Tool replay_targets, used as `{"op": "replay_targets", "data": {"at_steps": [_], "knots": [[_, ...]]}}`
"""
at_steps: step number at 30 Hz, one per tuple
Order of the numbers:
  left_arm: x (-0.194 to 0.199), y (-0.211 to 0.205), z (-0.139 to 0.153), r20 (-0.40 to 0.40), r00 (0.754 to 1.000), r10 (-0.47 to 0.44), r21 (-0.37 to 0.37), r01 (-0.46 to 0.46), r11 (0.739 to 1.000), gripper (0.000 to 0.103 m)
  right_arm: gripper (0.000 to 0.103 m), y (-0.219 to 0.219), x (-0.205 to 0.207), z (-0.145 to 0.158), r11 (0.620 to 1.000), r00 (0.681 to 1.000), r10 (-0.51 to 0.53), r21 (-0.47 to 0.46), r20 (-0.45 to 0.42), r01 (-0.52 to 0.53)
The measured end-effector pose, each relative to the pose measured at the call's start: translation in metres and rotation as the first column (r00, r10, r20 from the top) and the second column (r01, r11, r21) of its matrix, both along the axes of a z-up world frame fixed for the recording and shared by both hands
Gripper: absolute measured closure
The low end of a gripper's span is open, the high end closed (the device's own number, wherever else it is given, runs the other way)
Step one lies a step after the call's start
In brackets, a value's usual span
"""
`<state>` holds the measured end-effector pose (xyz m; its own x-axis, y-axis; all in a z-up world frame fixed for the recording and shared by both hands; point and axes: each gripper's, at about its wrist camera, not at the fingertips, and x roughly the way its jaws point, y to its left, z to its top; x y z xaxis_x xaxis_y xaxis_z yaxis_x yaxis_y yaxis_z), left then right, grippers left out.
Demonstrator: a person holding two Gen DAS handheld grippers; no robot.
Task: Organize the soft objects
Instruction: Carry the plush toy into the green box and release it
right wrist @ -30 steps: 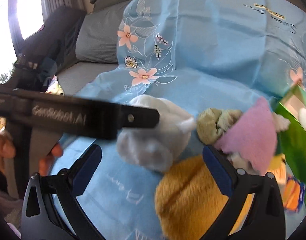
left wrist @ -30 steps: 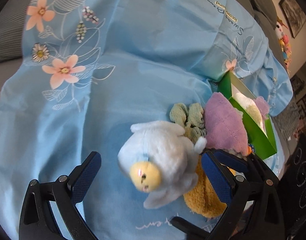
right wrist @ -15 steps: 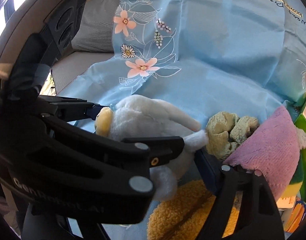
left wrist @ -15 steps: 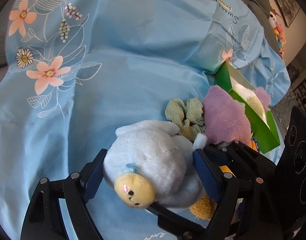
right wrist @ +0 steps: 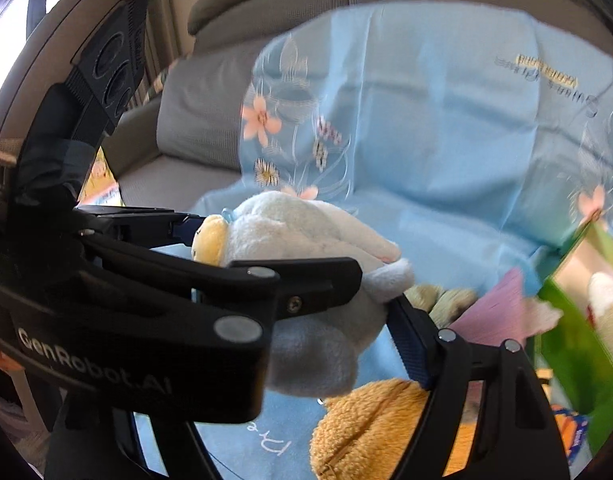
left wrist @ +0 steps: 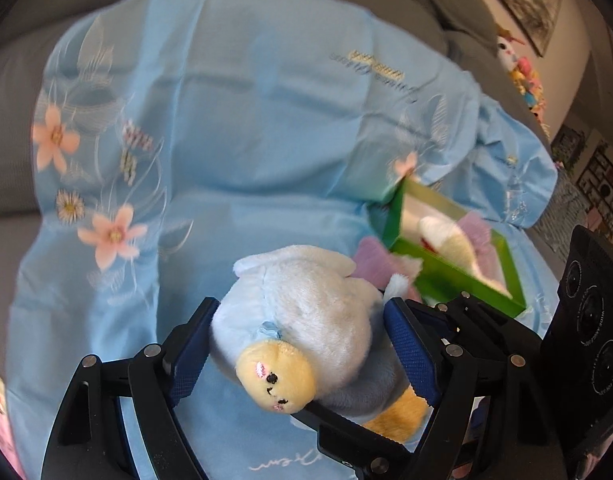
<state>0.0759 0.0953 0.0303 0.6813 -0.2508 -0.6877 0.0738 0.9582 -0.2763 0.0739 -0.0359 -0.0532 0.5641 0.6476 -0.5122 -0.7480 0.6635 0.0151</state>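
Pale-blue plush fills the space between my left gripper (left wrist: 302, 344)'s blue pads: the soft toy (left wrist: 306, 312) with the yellow face is squeezed from both sides there, its face turned toward my camera. Those jaws have just been closing and now press into its body, set fairly wide because the toy is bulky. My right gripper (right wrist: 306, 344) has come in from the other side; in its own view the right-hand pad (right wrist: 410, 344) sits against the toy's lower flank, while the other finger is hidden behind the left tool's black frame, so I judge the hold from the left view, where the right tool's fingers reach under the toy. Its jaws have also just been closing on the same toy.

Below and just beside it lies an orange-brown fuzzy toy (right wrist: 370, 424). Next come a small olive-green plush lump (right wrist: 438, 300) and a lilac plush piece (right wrist: 494, 312), near each other. Beyond them a green box (left wrist: 462, 280) stands open, with a white plush (left wrist: 450, 240) and something lilac inside. All of this rests on a light-blue flowered cloth (left wrist: 246, 140) spread over a grey sofa (right wrist: 194, 120).
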Motion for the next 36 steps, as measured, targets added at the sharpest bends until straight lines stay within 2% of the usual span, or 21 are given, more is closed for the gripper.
{"op": "replay_targets", "data": {"at_steps": [6,15,24,30,33,36], "knots": [[0.009,-0.043,0.028,0.045,0.997,-0.066,0.028,0.065,0.998,0.019,0.026,-0.035,-0.001,0.024,0.998,0.996,-0.056,0.039,0.064,0.054],[0.056,-0.14,0.042,0.048,0.974,-0.221,0.045,0.219,0.975,0.019,0.025,-0.126,0.03,0.04,0.972,0.974,-0.217,0.106,0.068,0.209],[0.118,-0.236,0.037,0.012,0.929,-0.371,0.008,0.371,0.929,0.019,0.025,-0.213,0.069,0.042,0.916,0.919,-0.392,0.117,0.053,0.384],[0.142,-0.285,0.025,-0.022,0.899,-0.438,0.011,0.438,0.899,0.019,0.025,-0.26,0.09,0.038,0.873,0.878,-0.478,0.119,0.024,0.472],[0.151,-0.3,0.014,-0.05,0.892,-0.449,0.012,0.45,0.893,0.019,0.024,-0.275,0.099,0.032,0.858,0.863,-0.505,0.107,0.001,0.502],[0.162,-0.31,-0.005,-0.105,0.894,-0.435,0.011,0.438,0.899,0.019,0.022,-0.286,0.115,0.019,0.846,0.85,-0.523,0.085,-0.063,0.527]]}}
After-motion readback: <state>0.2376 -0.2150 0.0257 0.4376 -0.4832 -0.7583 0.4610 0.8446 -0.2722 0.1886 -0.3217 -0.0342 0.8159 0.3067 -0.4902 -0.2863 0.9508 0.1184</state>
